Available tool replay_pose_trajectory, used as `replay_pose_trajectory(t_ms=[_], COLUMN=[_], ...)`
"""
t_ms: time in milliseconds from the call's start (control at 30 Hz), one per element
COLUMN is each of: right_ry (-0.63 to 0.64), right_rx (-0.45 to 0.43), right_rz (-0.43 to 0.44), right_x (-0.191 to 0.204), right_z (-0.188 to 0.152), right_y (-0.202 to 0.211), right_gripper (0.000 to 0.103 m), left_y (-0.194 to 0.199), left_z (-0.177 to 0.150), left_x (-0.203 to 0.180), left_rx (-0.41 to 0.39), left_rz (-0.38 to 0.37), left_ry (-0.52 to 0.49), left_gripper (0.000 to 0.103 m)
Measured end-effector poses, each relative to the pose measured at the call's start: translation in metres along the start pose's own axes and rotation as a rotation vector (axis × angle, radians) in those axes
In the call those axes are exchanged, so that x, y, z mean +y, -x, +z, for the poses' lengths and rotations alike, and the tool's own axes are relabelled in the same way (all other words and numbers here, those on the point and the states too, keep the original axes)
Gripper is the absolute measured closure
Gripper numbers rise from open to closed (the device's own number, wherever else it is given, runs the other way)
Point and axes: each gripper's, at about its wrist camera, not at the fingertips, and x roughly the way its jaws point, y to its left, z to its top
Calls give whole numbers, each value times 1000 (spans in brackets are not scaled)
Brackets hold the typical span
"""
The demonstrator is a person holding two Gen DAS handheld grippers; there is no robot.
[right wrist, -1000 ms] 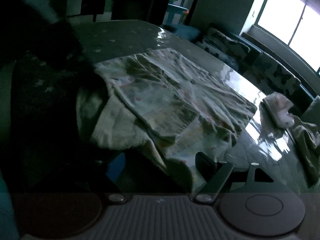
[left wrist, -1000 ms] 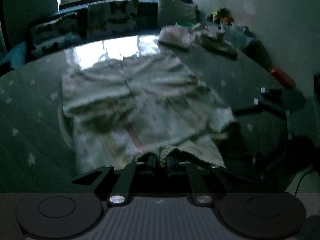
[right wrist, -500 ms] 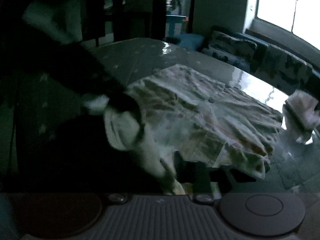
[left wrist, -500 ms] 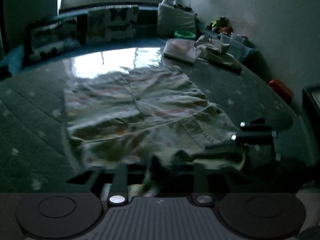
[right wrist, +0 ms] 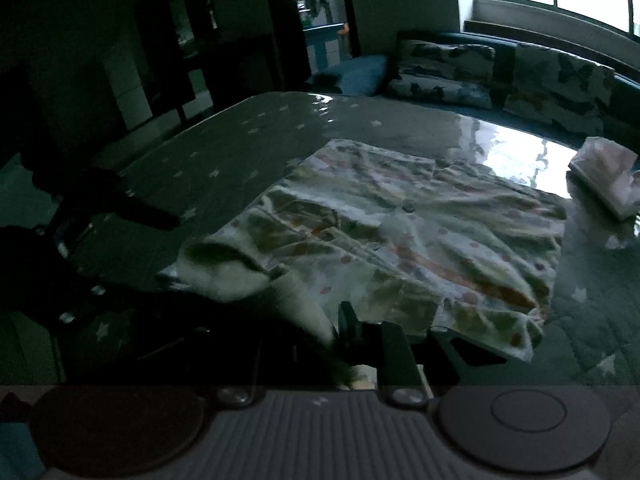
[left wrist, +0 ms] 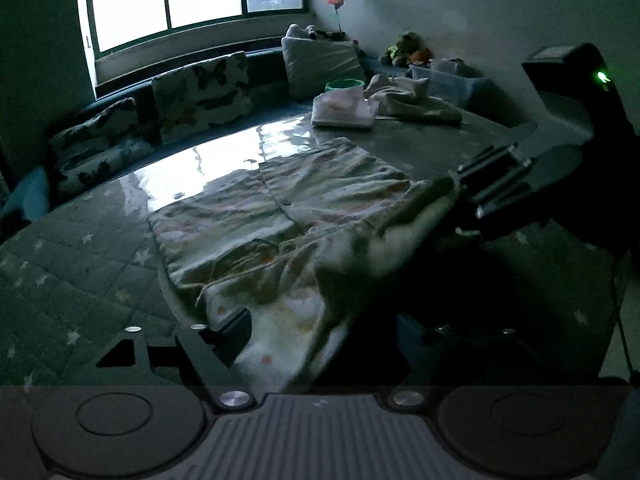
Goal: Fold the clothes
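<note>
A pale patterned buttoned garment [left wrist: 288,216] lies spread on the dark star-print table [left wrist: 80,280]; it also shows in the right wrist view [right wrist: 420,224]. My left gripper [left wrist: 280,344] is shut on its near hem and lifts it off the table. My right gripper [right wrist: 344,344] is shut on the near sleeve edge; it shows from the side in the left wrist view [left wrist: 480,192], holding a raised corner. Cloth drapes between the two grippers.
A folded garment [left wrist: 344,110] and a crumpled one [left wrist: 412,100] lie at the table's far side. Butterfly cushions [left wrist: 204,88] line a bench under the window. Boxes and toys [left wrist: 440,76] stand by the right wall.
Both grippers have lifted the garment's near edge and drawn apart. The right gripper has swung up and to the right in the left wrist view; the near cloth now hangs raised.
</note>
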Motion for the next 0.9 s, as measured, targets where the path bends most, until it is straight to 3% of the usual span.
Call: replay_pose_trajectory(t_ms=[167,233,333,400,467,700,900], right_ry=[-10,-4,-5,-3,3,23,41], right_rx=[4,0,-10,-21,-35,-65,-73], right_rz=[-1,-4,-10,-14,-14,19,57], right_x=[-1,1,2,3,6,22,39], right_z=[1,1,2,1,-1,-16,-34], right_y=[-3,-2,2,6,11,41,75], right_gripper=[86,86,89,92,95,98,98], left_y=[-6,-14,-27,-33,-34,-4,40], left_z=[-7,-9,-15,-18,-20,-21,-33], left_x=[-8,-14,-21,-22,-21,-25,-40], left_rx=[-12,-16,-27,-22,-26,-81,-110], left_rz=[42,53,82,97,85,64,-21], left_ry=[-90,-147,-251,-282,-276,-251,-210], left_gripper=[25,36,62,87,93,98,98])
